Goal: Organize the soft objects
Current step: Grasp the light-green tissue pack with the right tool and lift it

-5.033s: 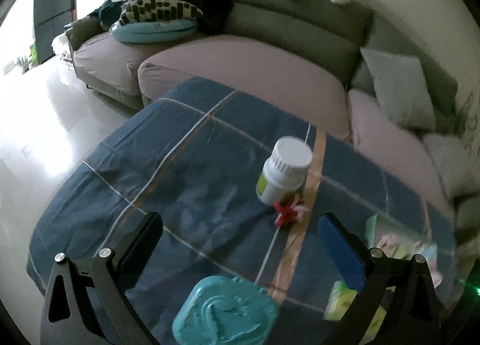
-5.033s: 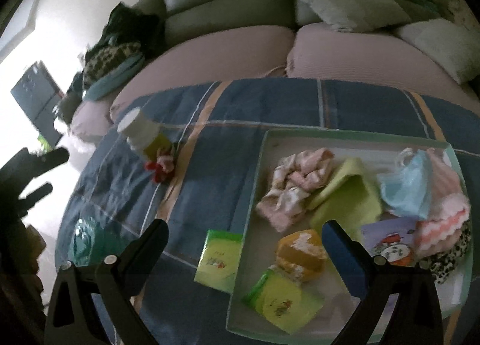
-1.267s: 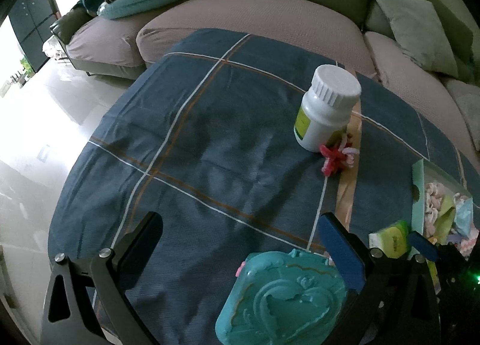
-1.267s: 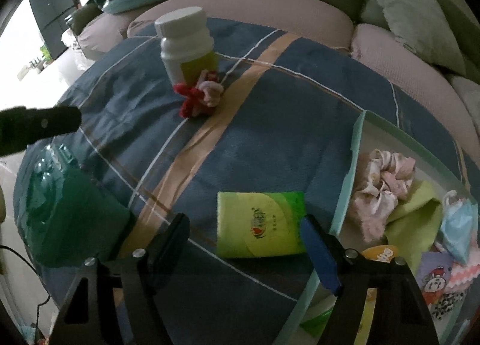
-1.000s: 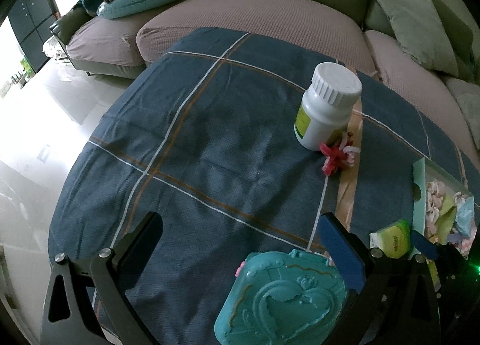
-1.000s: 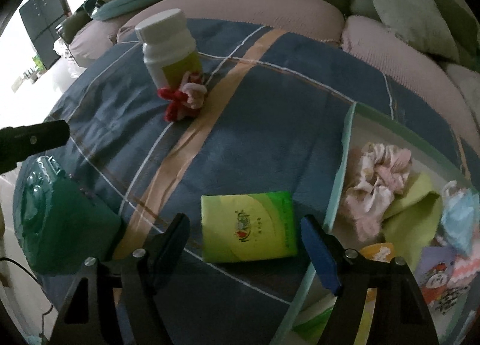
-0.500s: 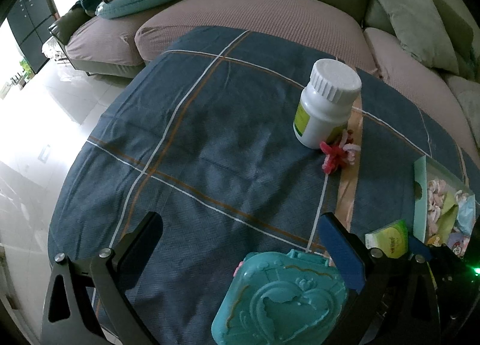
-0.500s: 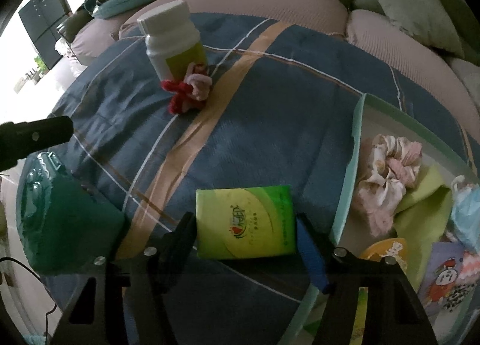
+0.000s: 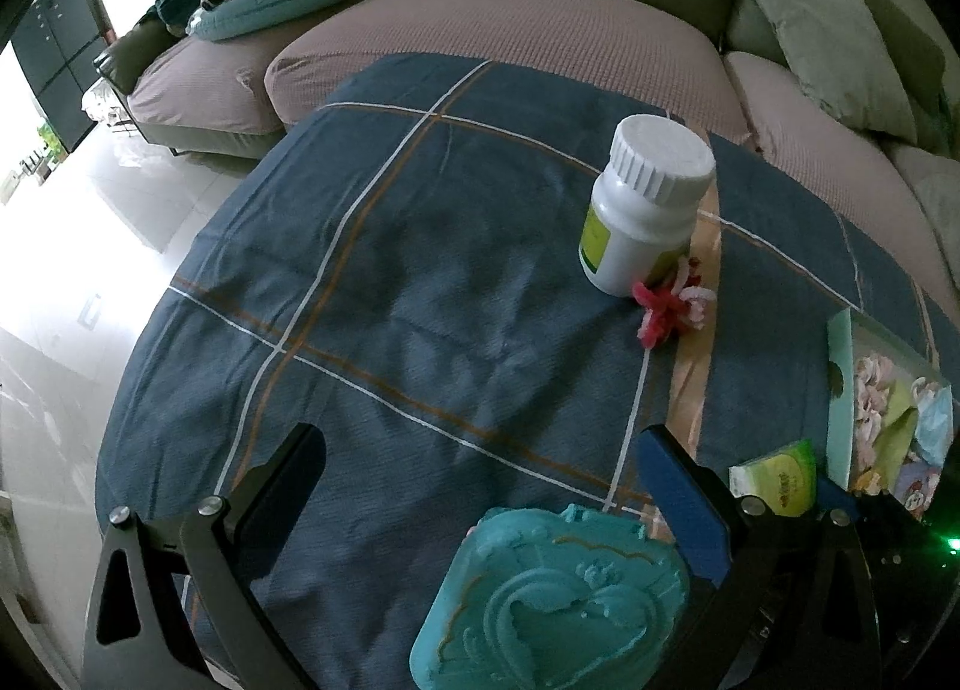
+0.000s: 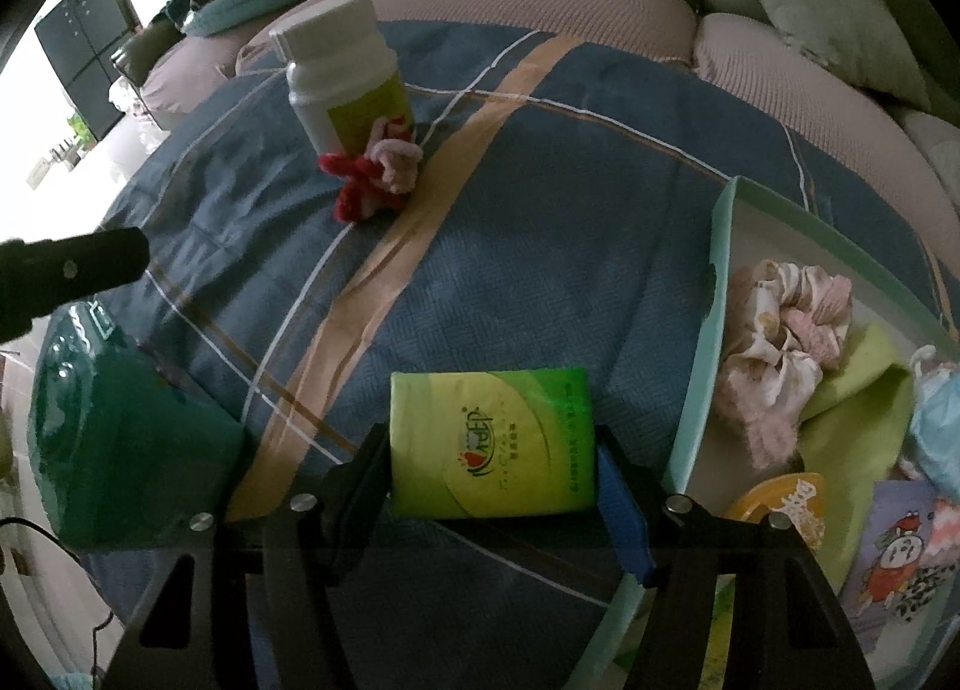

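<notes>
1. Spanning the far side, one sofa [image 9: 510, 30] curves behind one tabletop [image 10: 540, 180] under a blue checked cloth.
2. One pale green tray [image 10: 717, 294] sits at the right. It already holds one pink scrunchie [image 10: 774, 330], one green cloth [image 10: 852, 408], one blue mask [image 10: 936, 426] and some flat printed items I cannot count.
3. One teal heart-embossed case [image 9: 558, 594] lies near left, under the left gripper [image 9: 480, 438]. Its fingers stand wide apart and hold nothing, the same as a second ago.
4. One white bottle [image 9: 645, 210] stands upright at the far side.
5. One green tissue pack [image 10: 486, 408] lies on the cloth just left of the tray. A second ago the right gripper [image 10: 489, 444] straddled it with fingers wide. They have since narrowed, and both pads now press its sides. The pick looks secured, so lifting it into the tray seems next.
6. One red-and-pink yarn tie [image 10: 372, 174] touches the bottle's base and is not yet sorted.
</notes>
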Motion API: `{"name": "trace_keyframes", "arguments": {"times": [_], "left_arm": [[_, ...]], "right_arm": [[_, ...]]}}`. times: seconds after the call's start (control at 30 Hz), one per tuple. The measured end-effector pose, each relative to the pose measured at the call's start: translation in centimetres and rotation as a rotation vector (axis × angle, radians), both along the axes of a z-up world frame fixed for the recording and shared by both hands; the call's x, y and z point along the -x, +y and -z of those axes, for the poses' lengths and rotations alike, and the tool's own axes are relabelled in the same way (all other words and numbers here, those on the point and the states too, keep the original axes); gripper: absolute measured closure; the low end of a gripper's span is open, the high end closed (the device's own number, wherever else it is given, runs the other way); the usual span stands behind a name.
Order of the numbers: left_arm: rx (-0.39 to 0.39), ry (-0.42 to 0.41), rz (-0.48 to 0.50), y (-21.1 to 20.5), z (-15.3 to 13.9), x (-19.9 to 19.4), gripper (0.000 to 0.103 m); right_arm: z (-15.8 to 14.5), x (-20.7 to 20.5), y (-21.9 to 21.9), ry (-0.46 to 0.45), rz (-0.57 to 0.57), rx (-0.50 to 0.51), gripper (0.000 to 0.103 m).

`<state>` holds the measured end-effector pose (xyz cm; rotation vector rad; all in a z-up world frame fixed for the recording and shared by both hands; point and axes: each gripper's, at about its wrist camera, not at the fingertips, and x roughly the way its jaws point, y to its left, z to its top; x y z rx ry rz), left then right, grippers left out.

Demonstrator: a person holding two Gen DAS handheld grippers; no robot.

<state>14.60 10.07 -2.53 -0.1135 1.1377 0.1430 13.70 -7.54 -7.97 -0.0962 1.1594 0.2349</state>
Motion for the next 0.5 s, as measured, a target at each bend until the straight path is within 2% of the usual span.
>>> {"name": "trace_keyframes", "arguments": {"times": [0.5], "left_arm": [[0.102,-0.075,-0.016,-0.8,-1.3,-0.6,0.000]], "right_arm": [[-5.0,1.1,-2.4,-0.114,0.061,-0.047,0.036]]}}
